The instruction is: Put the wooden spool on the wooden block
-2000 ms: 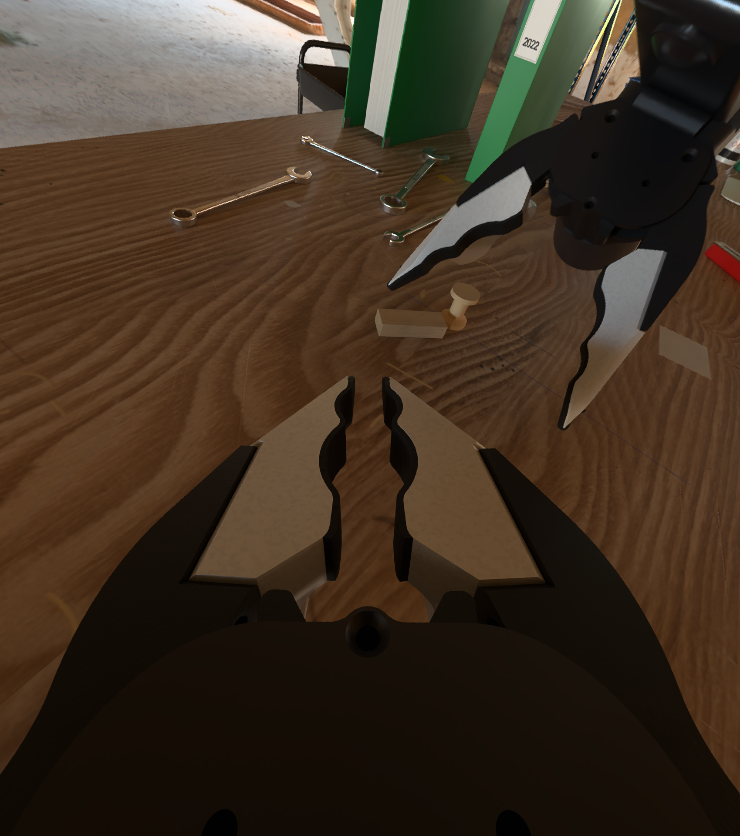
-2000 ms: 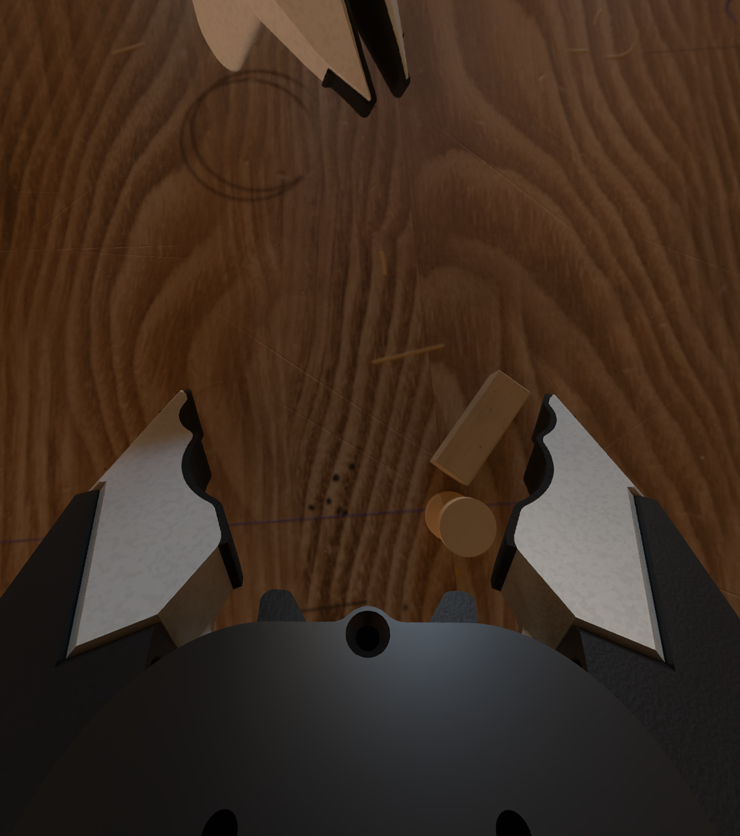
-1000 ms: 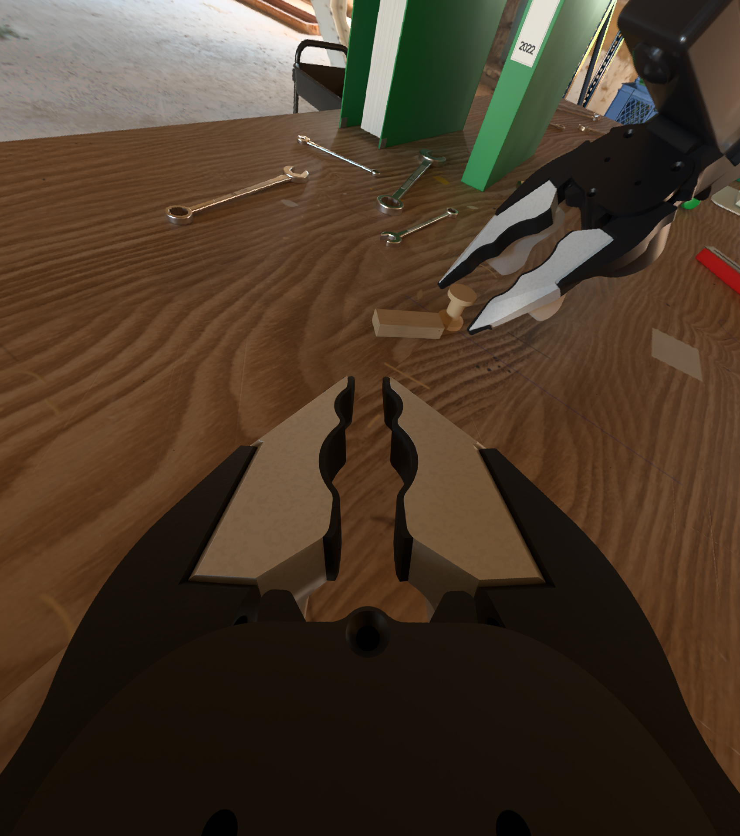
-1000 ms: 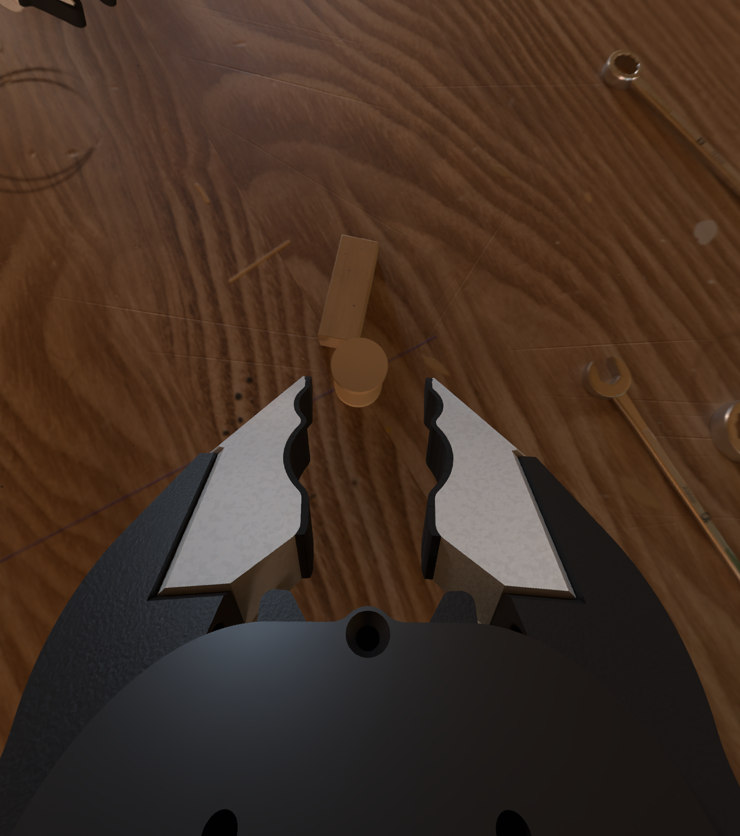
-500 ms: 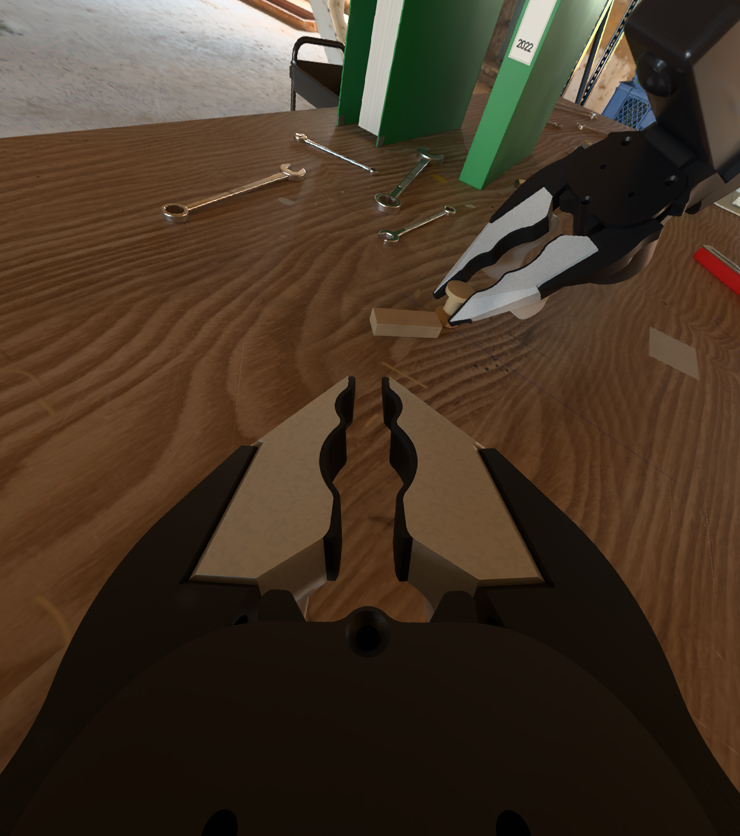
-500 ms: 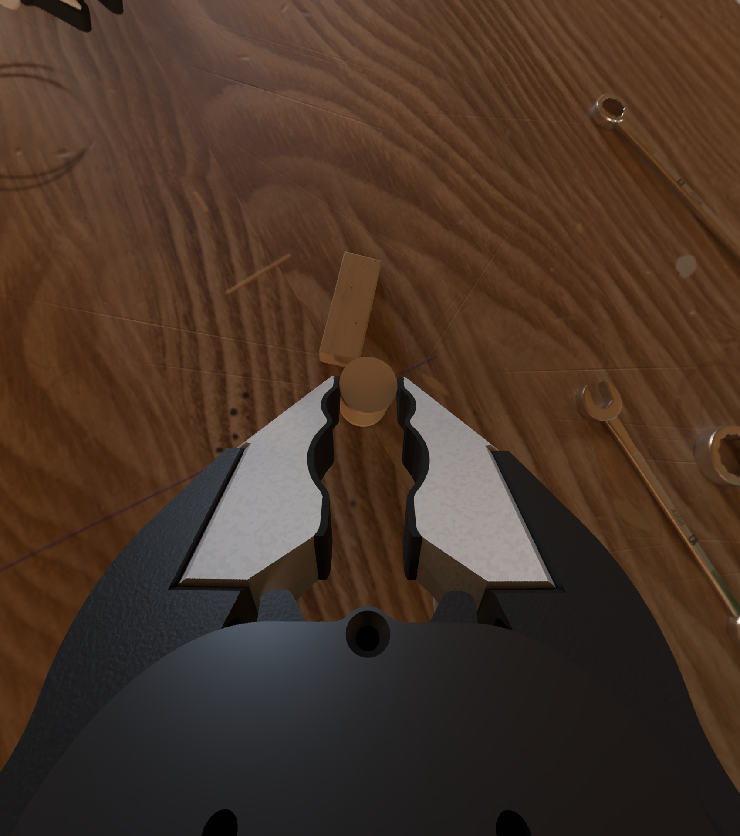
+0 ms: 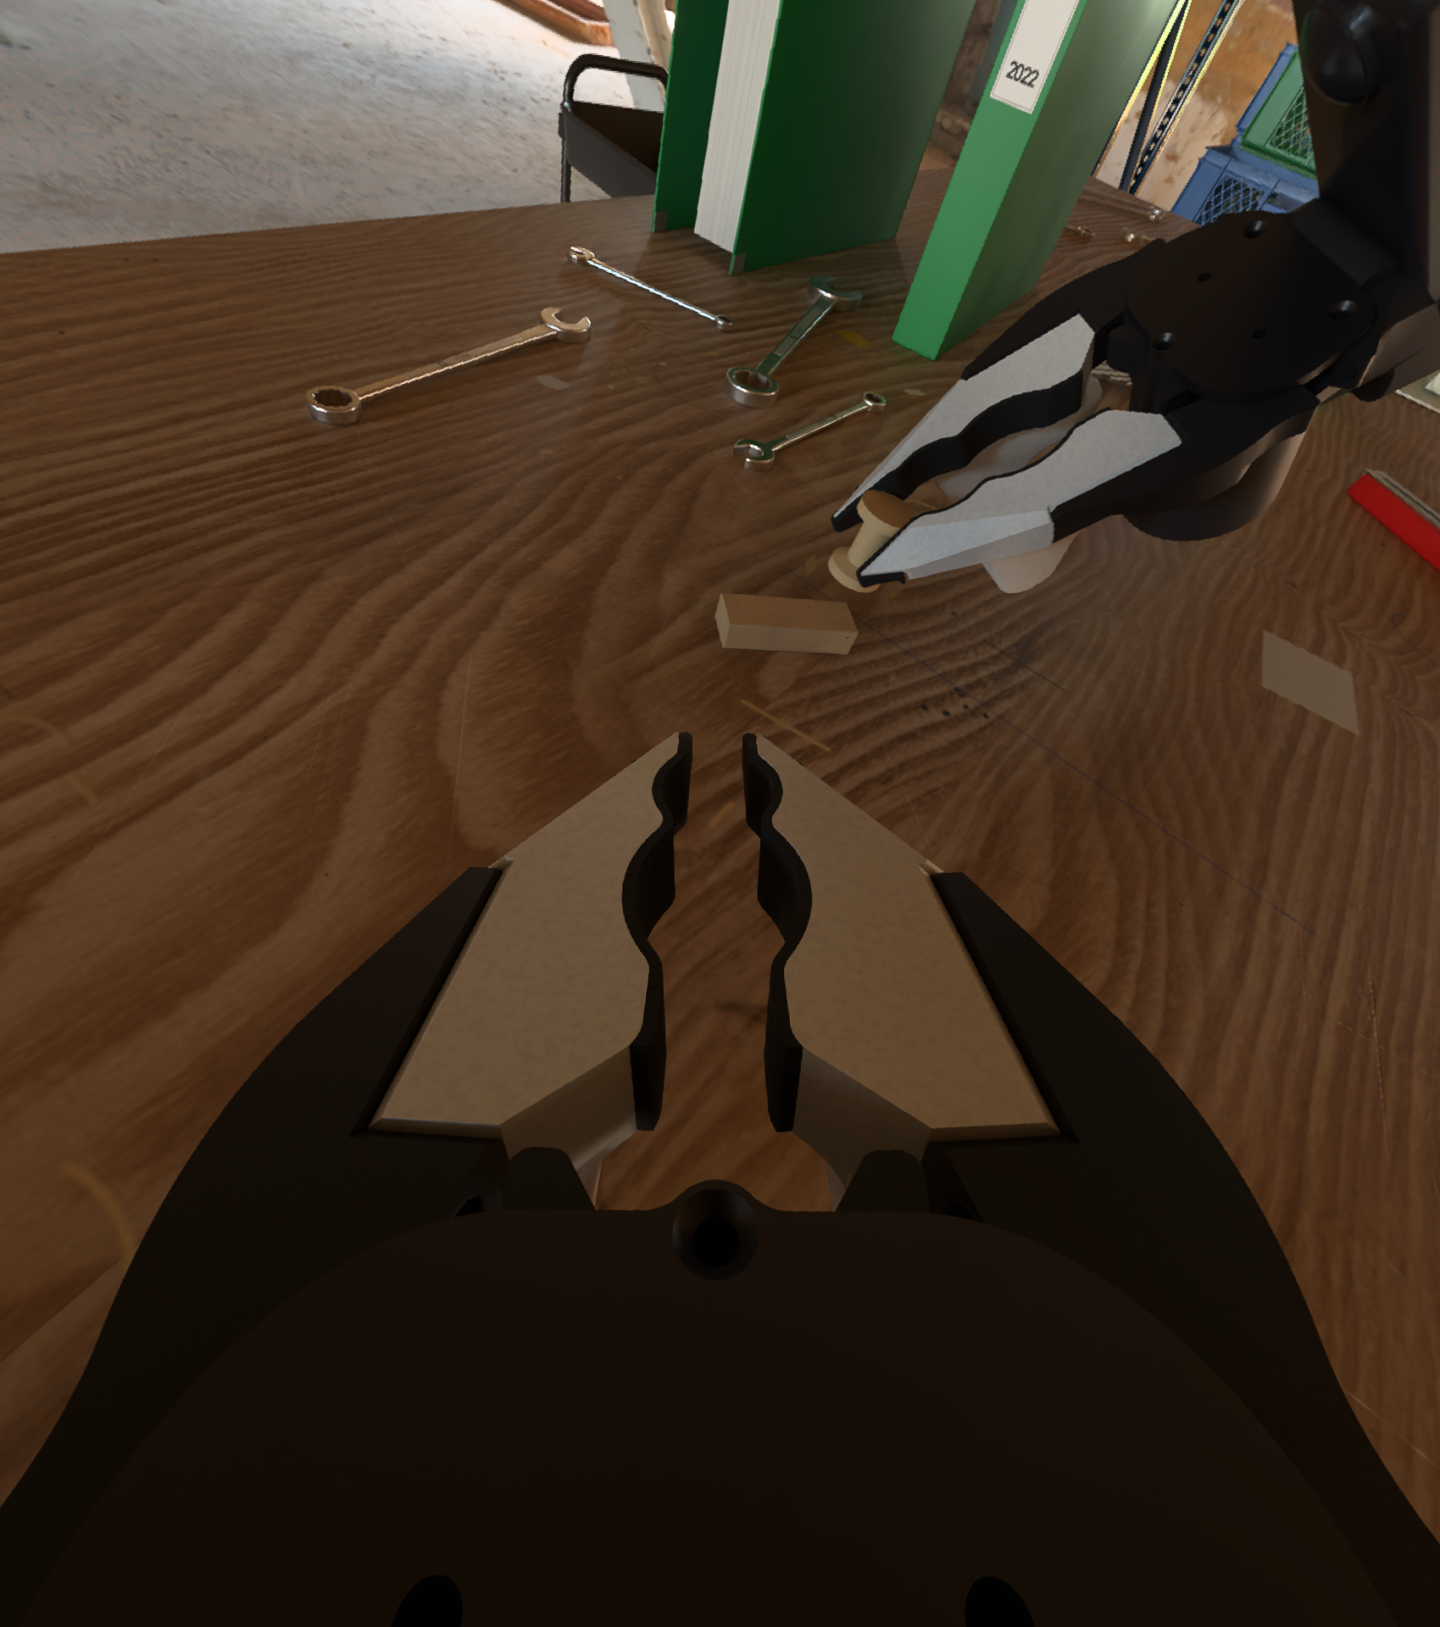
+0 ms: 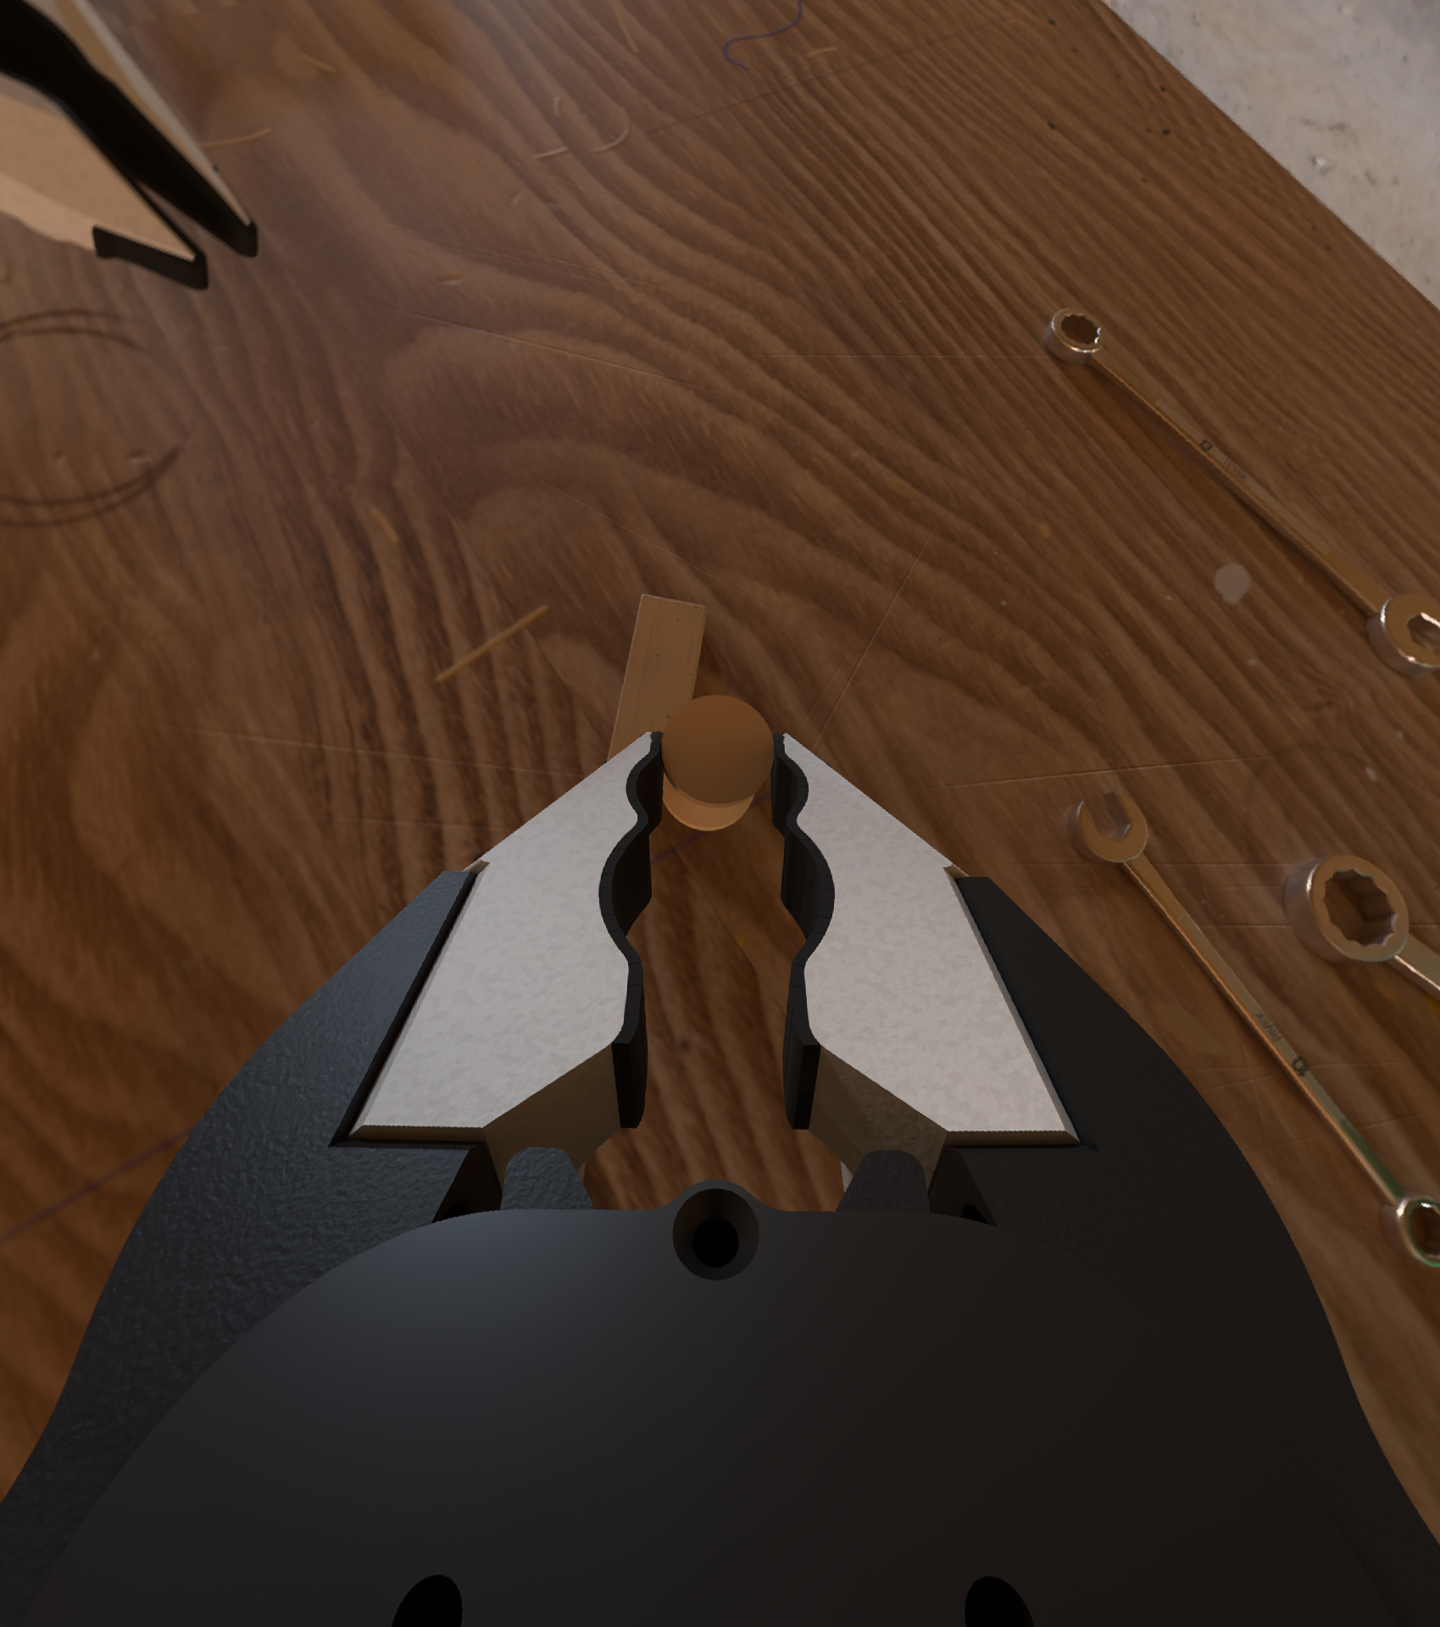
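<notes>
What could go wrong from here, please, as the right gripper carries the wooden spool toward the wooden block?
1. The right gripper pinches the wooden spool only at its fingertips, so it may slip or twist out.
2. The wooden block is narrow, leaving little landing surface; an off-centre spool could topple off.
3. A low fingertip could nudge the loose block aside.
</notes>
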Robot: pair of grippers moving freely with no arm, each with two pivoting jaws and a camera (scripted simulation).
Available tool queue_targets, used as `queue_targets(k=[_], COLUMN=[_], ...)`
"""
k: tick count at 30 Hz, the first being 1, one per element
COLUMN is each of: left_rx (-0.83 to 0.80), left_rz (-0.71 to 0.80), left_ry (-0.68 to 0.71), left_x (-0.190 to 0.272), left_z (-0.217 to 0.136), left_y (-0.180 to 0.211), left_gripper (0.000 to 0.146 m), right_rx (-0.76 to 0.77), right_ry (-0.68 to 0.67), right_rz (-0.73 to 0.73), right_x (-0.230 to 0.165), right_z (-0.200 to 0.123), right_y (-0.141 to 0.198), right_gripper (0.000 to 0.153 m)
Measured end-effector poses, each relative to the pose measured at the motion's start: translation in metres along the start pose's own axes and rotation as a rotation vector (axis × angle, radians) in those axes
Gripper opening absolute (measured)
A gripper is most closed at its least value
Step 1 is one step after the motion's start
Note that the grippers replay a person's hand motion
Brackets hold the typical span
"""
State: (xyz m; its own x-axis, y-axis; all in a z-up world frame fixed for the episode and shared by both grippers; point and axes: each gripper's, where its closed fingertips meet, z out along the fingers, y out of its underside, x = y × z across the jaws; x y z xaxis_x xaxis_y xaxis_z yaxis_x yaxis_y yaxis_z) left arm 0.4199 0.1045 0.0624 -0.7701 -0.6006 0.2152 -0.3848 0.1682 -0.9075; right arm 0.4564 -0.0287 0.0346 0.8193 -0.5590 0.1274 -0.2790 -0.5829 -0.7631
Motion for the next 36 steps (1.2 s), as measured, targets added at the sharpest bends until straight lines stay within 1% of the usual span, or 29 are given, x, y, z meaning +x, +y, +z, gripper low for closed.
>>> queue_targets(k=[3, 9, 17, 25, 36], left_rx=[0.006, 0.021, 0.01, 0.0, 0.005], left_rz=[-0.001, 0.023, 0.058, 0.083, 0.06], left_ry=[0.009, 0.033, 0.051, 0.039, 0.047], left_x=[0.002, 0.009, 0.016, 0.018, 0.016], left_z=[-0.001, -0.001, -0.002, -0.001, -0.001], left_y=[-0.001, -0.001, 0.001, 0.002, 0.002], left_gripper=[0.01, 0.007, 0.007, 0.007, 0.007], right_rx=[-0.011, 0.004, -0.038, -0.065, -0.053], right_ry=[0.005, 0.07, 0.084, 0.111, 0.075], right_rz=[0.046, 0.105, 0.155, 0.12, 0.132], right_x=[-0.003, -0.002, -0.004, -0.004, -0.007], right_z=[0.006, 0.013, 0.026, 0.026, 0.029], right_y=[-0.003, -0.014, -0.012, -0.015, -0.015], right_gripper=[0.024, 0.024, 0.024, 0.024, 0.024])
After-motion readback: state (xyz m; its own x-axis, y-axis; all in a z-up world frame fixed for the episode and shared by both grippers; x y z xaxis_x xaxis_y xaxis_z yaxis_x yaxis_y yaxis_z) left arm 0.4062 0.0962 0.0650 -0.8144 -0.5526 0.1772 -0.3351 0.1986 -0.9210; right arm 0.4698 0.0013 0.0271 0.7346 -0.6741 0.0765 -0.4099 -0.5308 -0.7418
